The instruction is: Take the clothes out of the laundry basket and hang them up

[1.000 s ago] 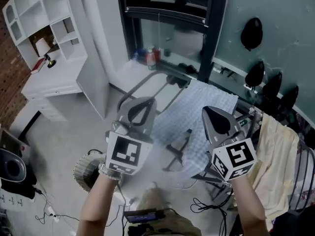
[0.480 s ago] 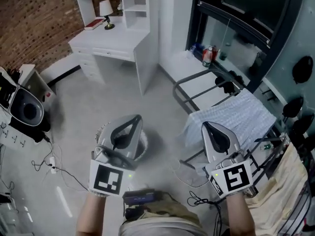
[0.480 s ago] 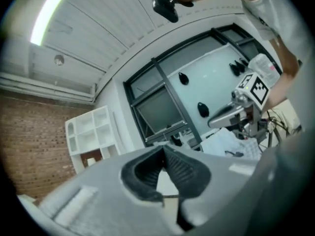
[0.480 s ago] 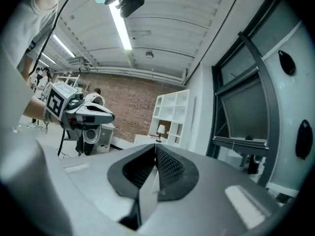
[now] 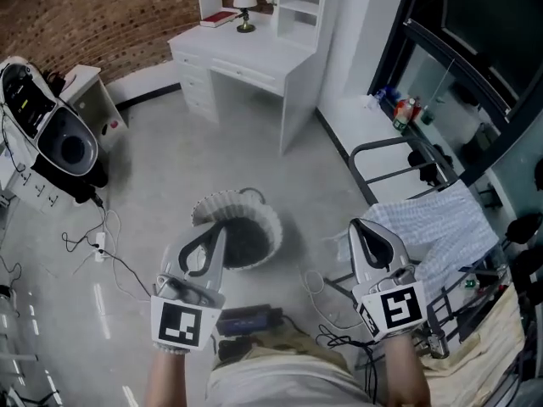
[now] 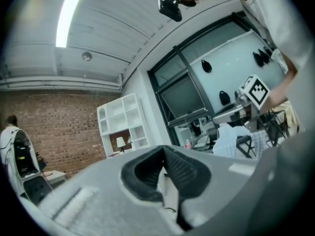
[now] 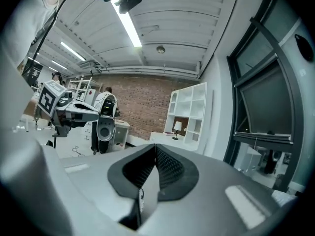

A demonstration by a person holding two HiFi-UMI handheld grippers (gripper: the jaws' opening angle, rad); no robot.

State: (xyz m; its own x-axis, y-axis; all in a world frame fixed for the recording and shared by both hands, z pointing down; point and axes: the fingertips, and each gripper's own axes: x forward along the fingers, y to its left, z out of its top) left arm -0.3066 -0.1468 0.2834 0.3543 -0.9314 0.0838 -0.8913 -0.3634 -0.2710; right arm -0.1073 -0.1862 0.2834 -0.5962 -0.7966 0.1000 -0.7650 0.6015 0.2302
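Laundry basket [image 5: 268,224] sits on the floor [image 5: 170,168] just ahead of our left gripper [image 5: 214,230], which is nearer than our right gripper [image 5: 363,225]; its dark inside we cannot read. Both pairs of jaws are pressed together, holding nothing. A drying rack [image 5: 386,146] with a checked cloth [image 5: 441,231] stands to our right; cables [image 5: 100,242] trail on the left.

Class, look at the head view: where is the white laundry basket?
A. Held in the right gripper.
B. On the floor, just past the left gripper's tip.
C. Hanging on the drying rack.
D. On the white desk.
B: the laundry basket stands on the grey floor, right by the tip of the left gripper.
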